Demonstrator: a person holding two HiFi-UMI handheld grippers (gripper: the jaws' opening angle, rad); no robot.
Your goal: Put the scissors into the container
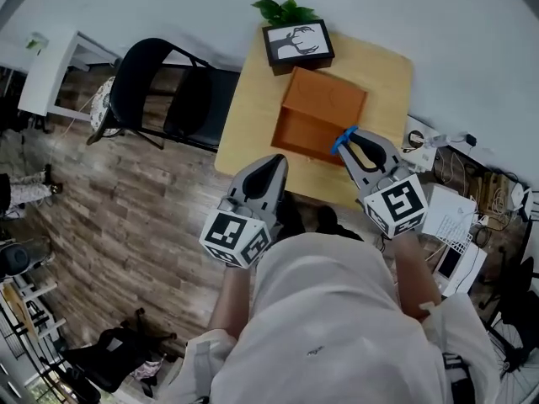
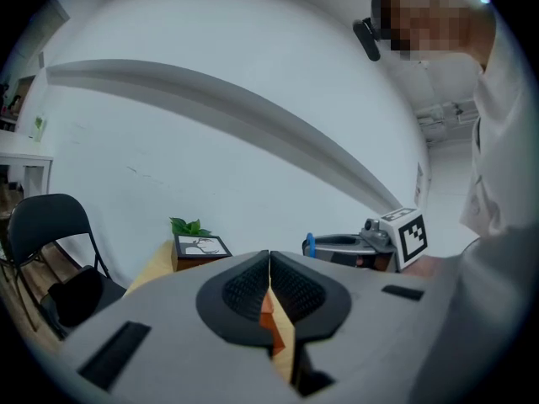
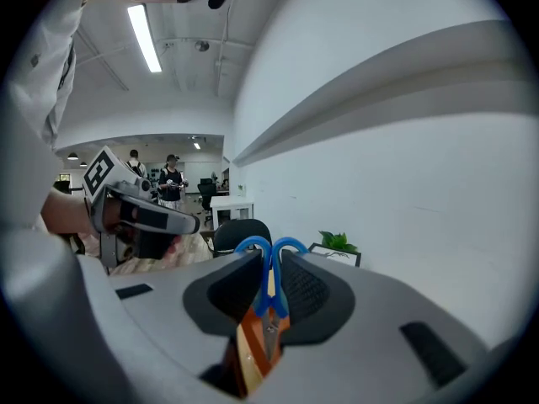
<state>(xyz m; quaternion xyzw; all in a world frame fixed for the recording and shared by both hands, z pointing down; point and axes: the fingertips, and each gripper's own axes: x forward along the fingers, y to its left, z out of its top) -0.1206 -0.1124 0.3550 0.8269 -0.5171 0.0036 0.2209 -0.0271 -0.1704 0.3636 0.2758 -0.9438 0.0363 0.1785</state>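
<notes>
Scissors [image 3: 268, 291]: blue loop handles, bare metal blades.
Right gripper [image 3: 270, 263]: your fingers [image 3: 307, 289] are clamped on the scissors' handles.
Left gripper [image 2: 269, 259]: your fingers [image 2: 240, 289] are pressed together, nothing between them.
Container [image 1: 320, 112]: open orange box, just beyond your right fingertips.
Bench [image 1: 253, 99]: small, pale wood; stag picture [image 1: 296, 45] and plant [image 1: 286, 9] well beyond both fingertips.
Room: white wall, plank floor [image 1: 126, 209], black chair [image 1: 168, 91] off to the left of your left fingers.
Long axis: runs along your right fingers; the loops poke past the fingertips, the blades run back between the fingers.
</notes>
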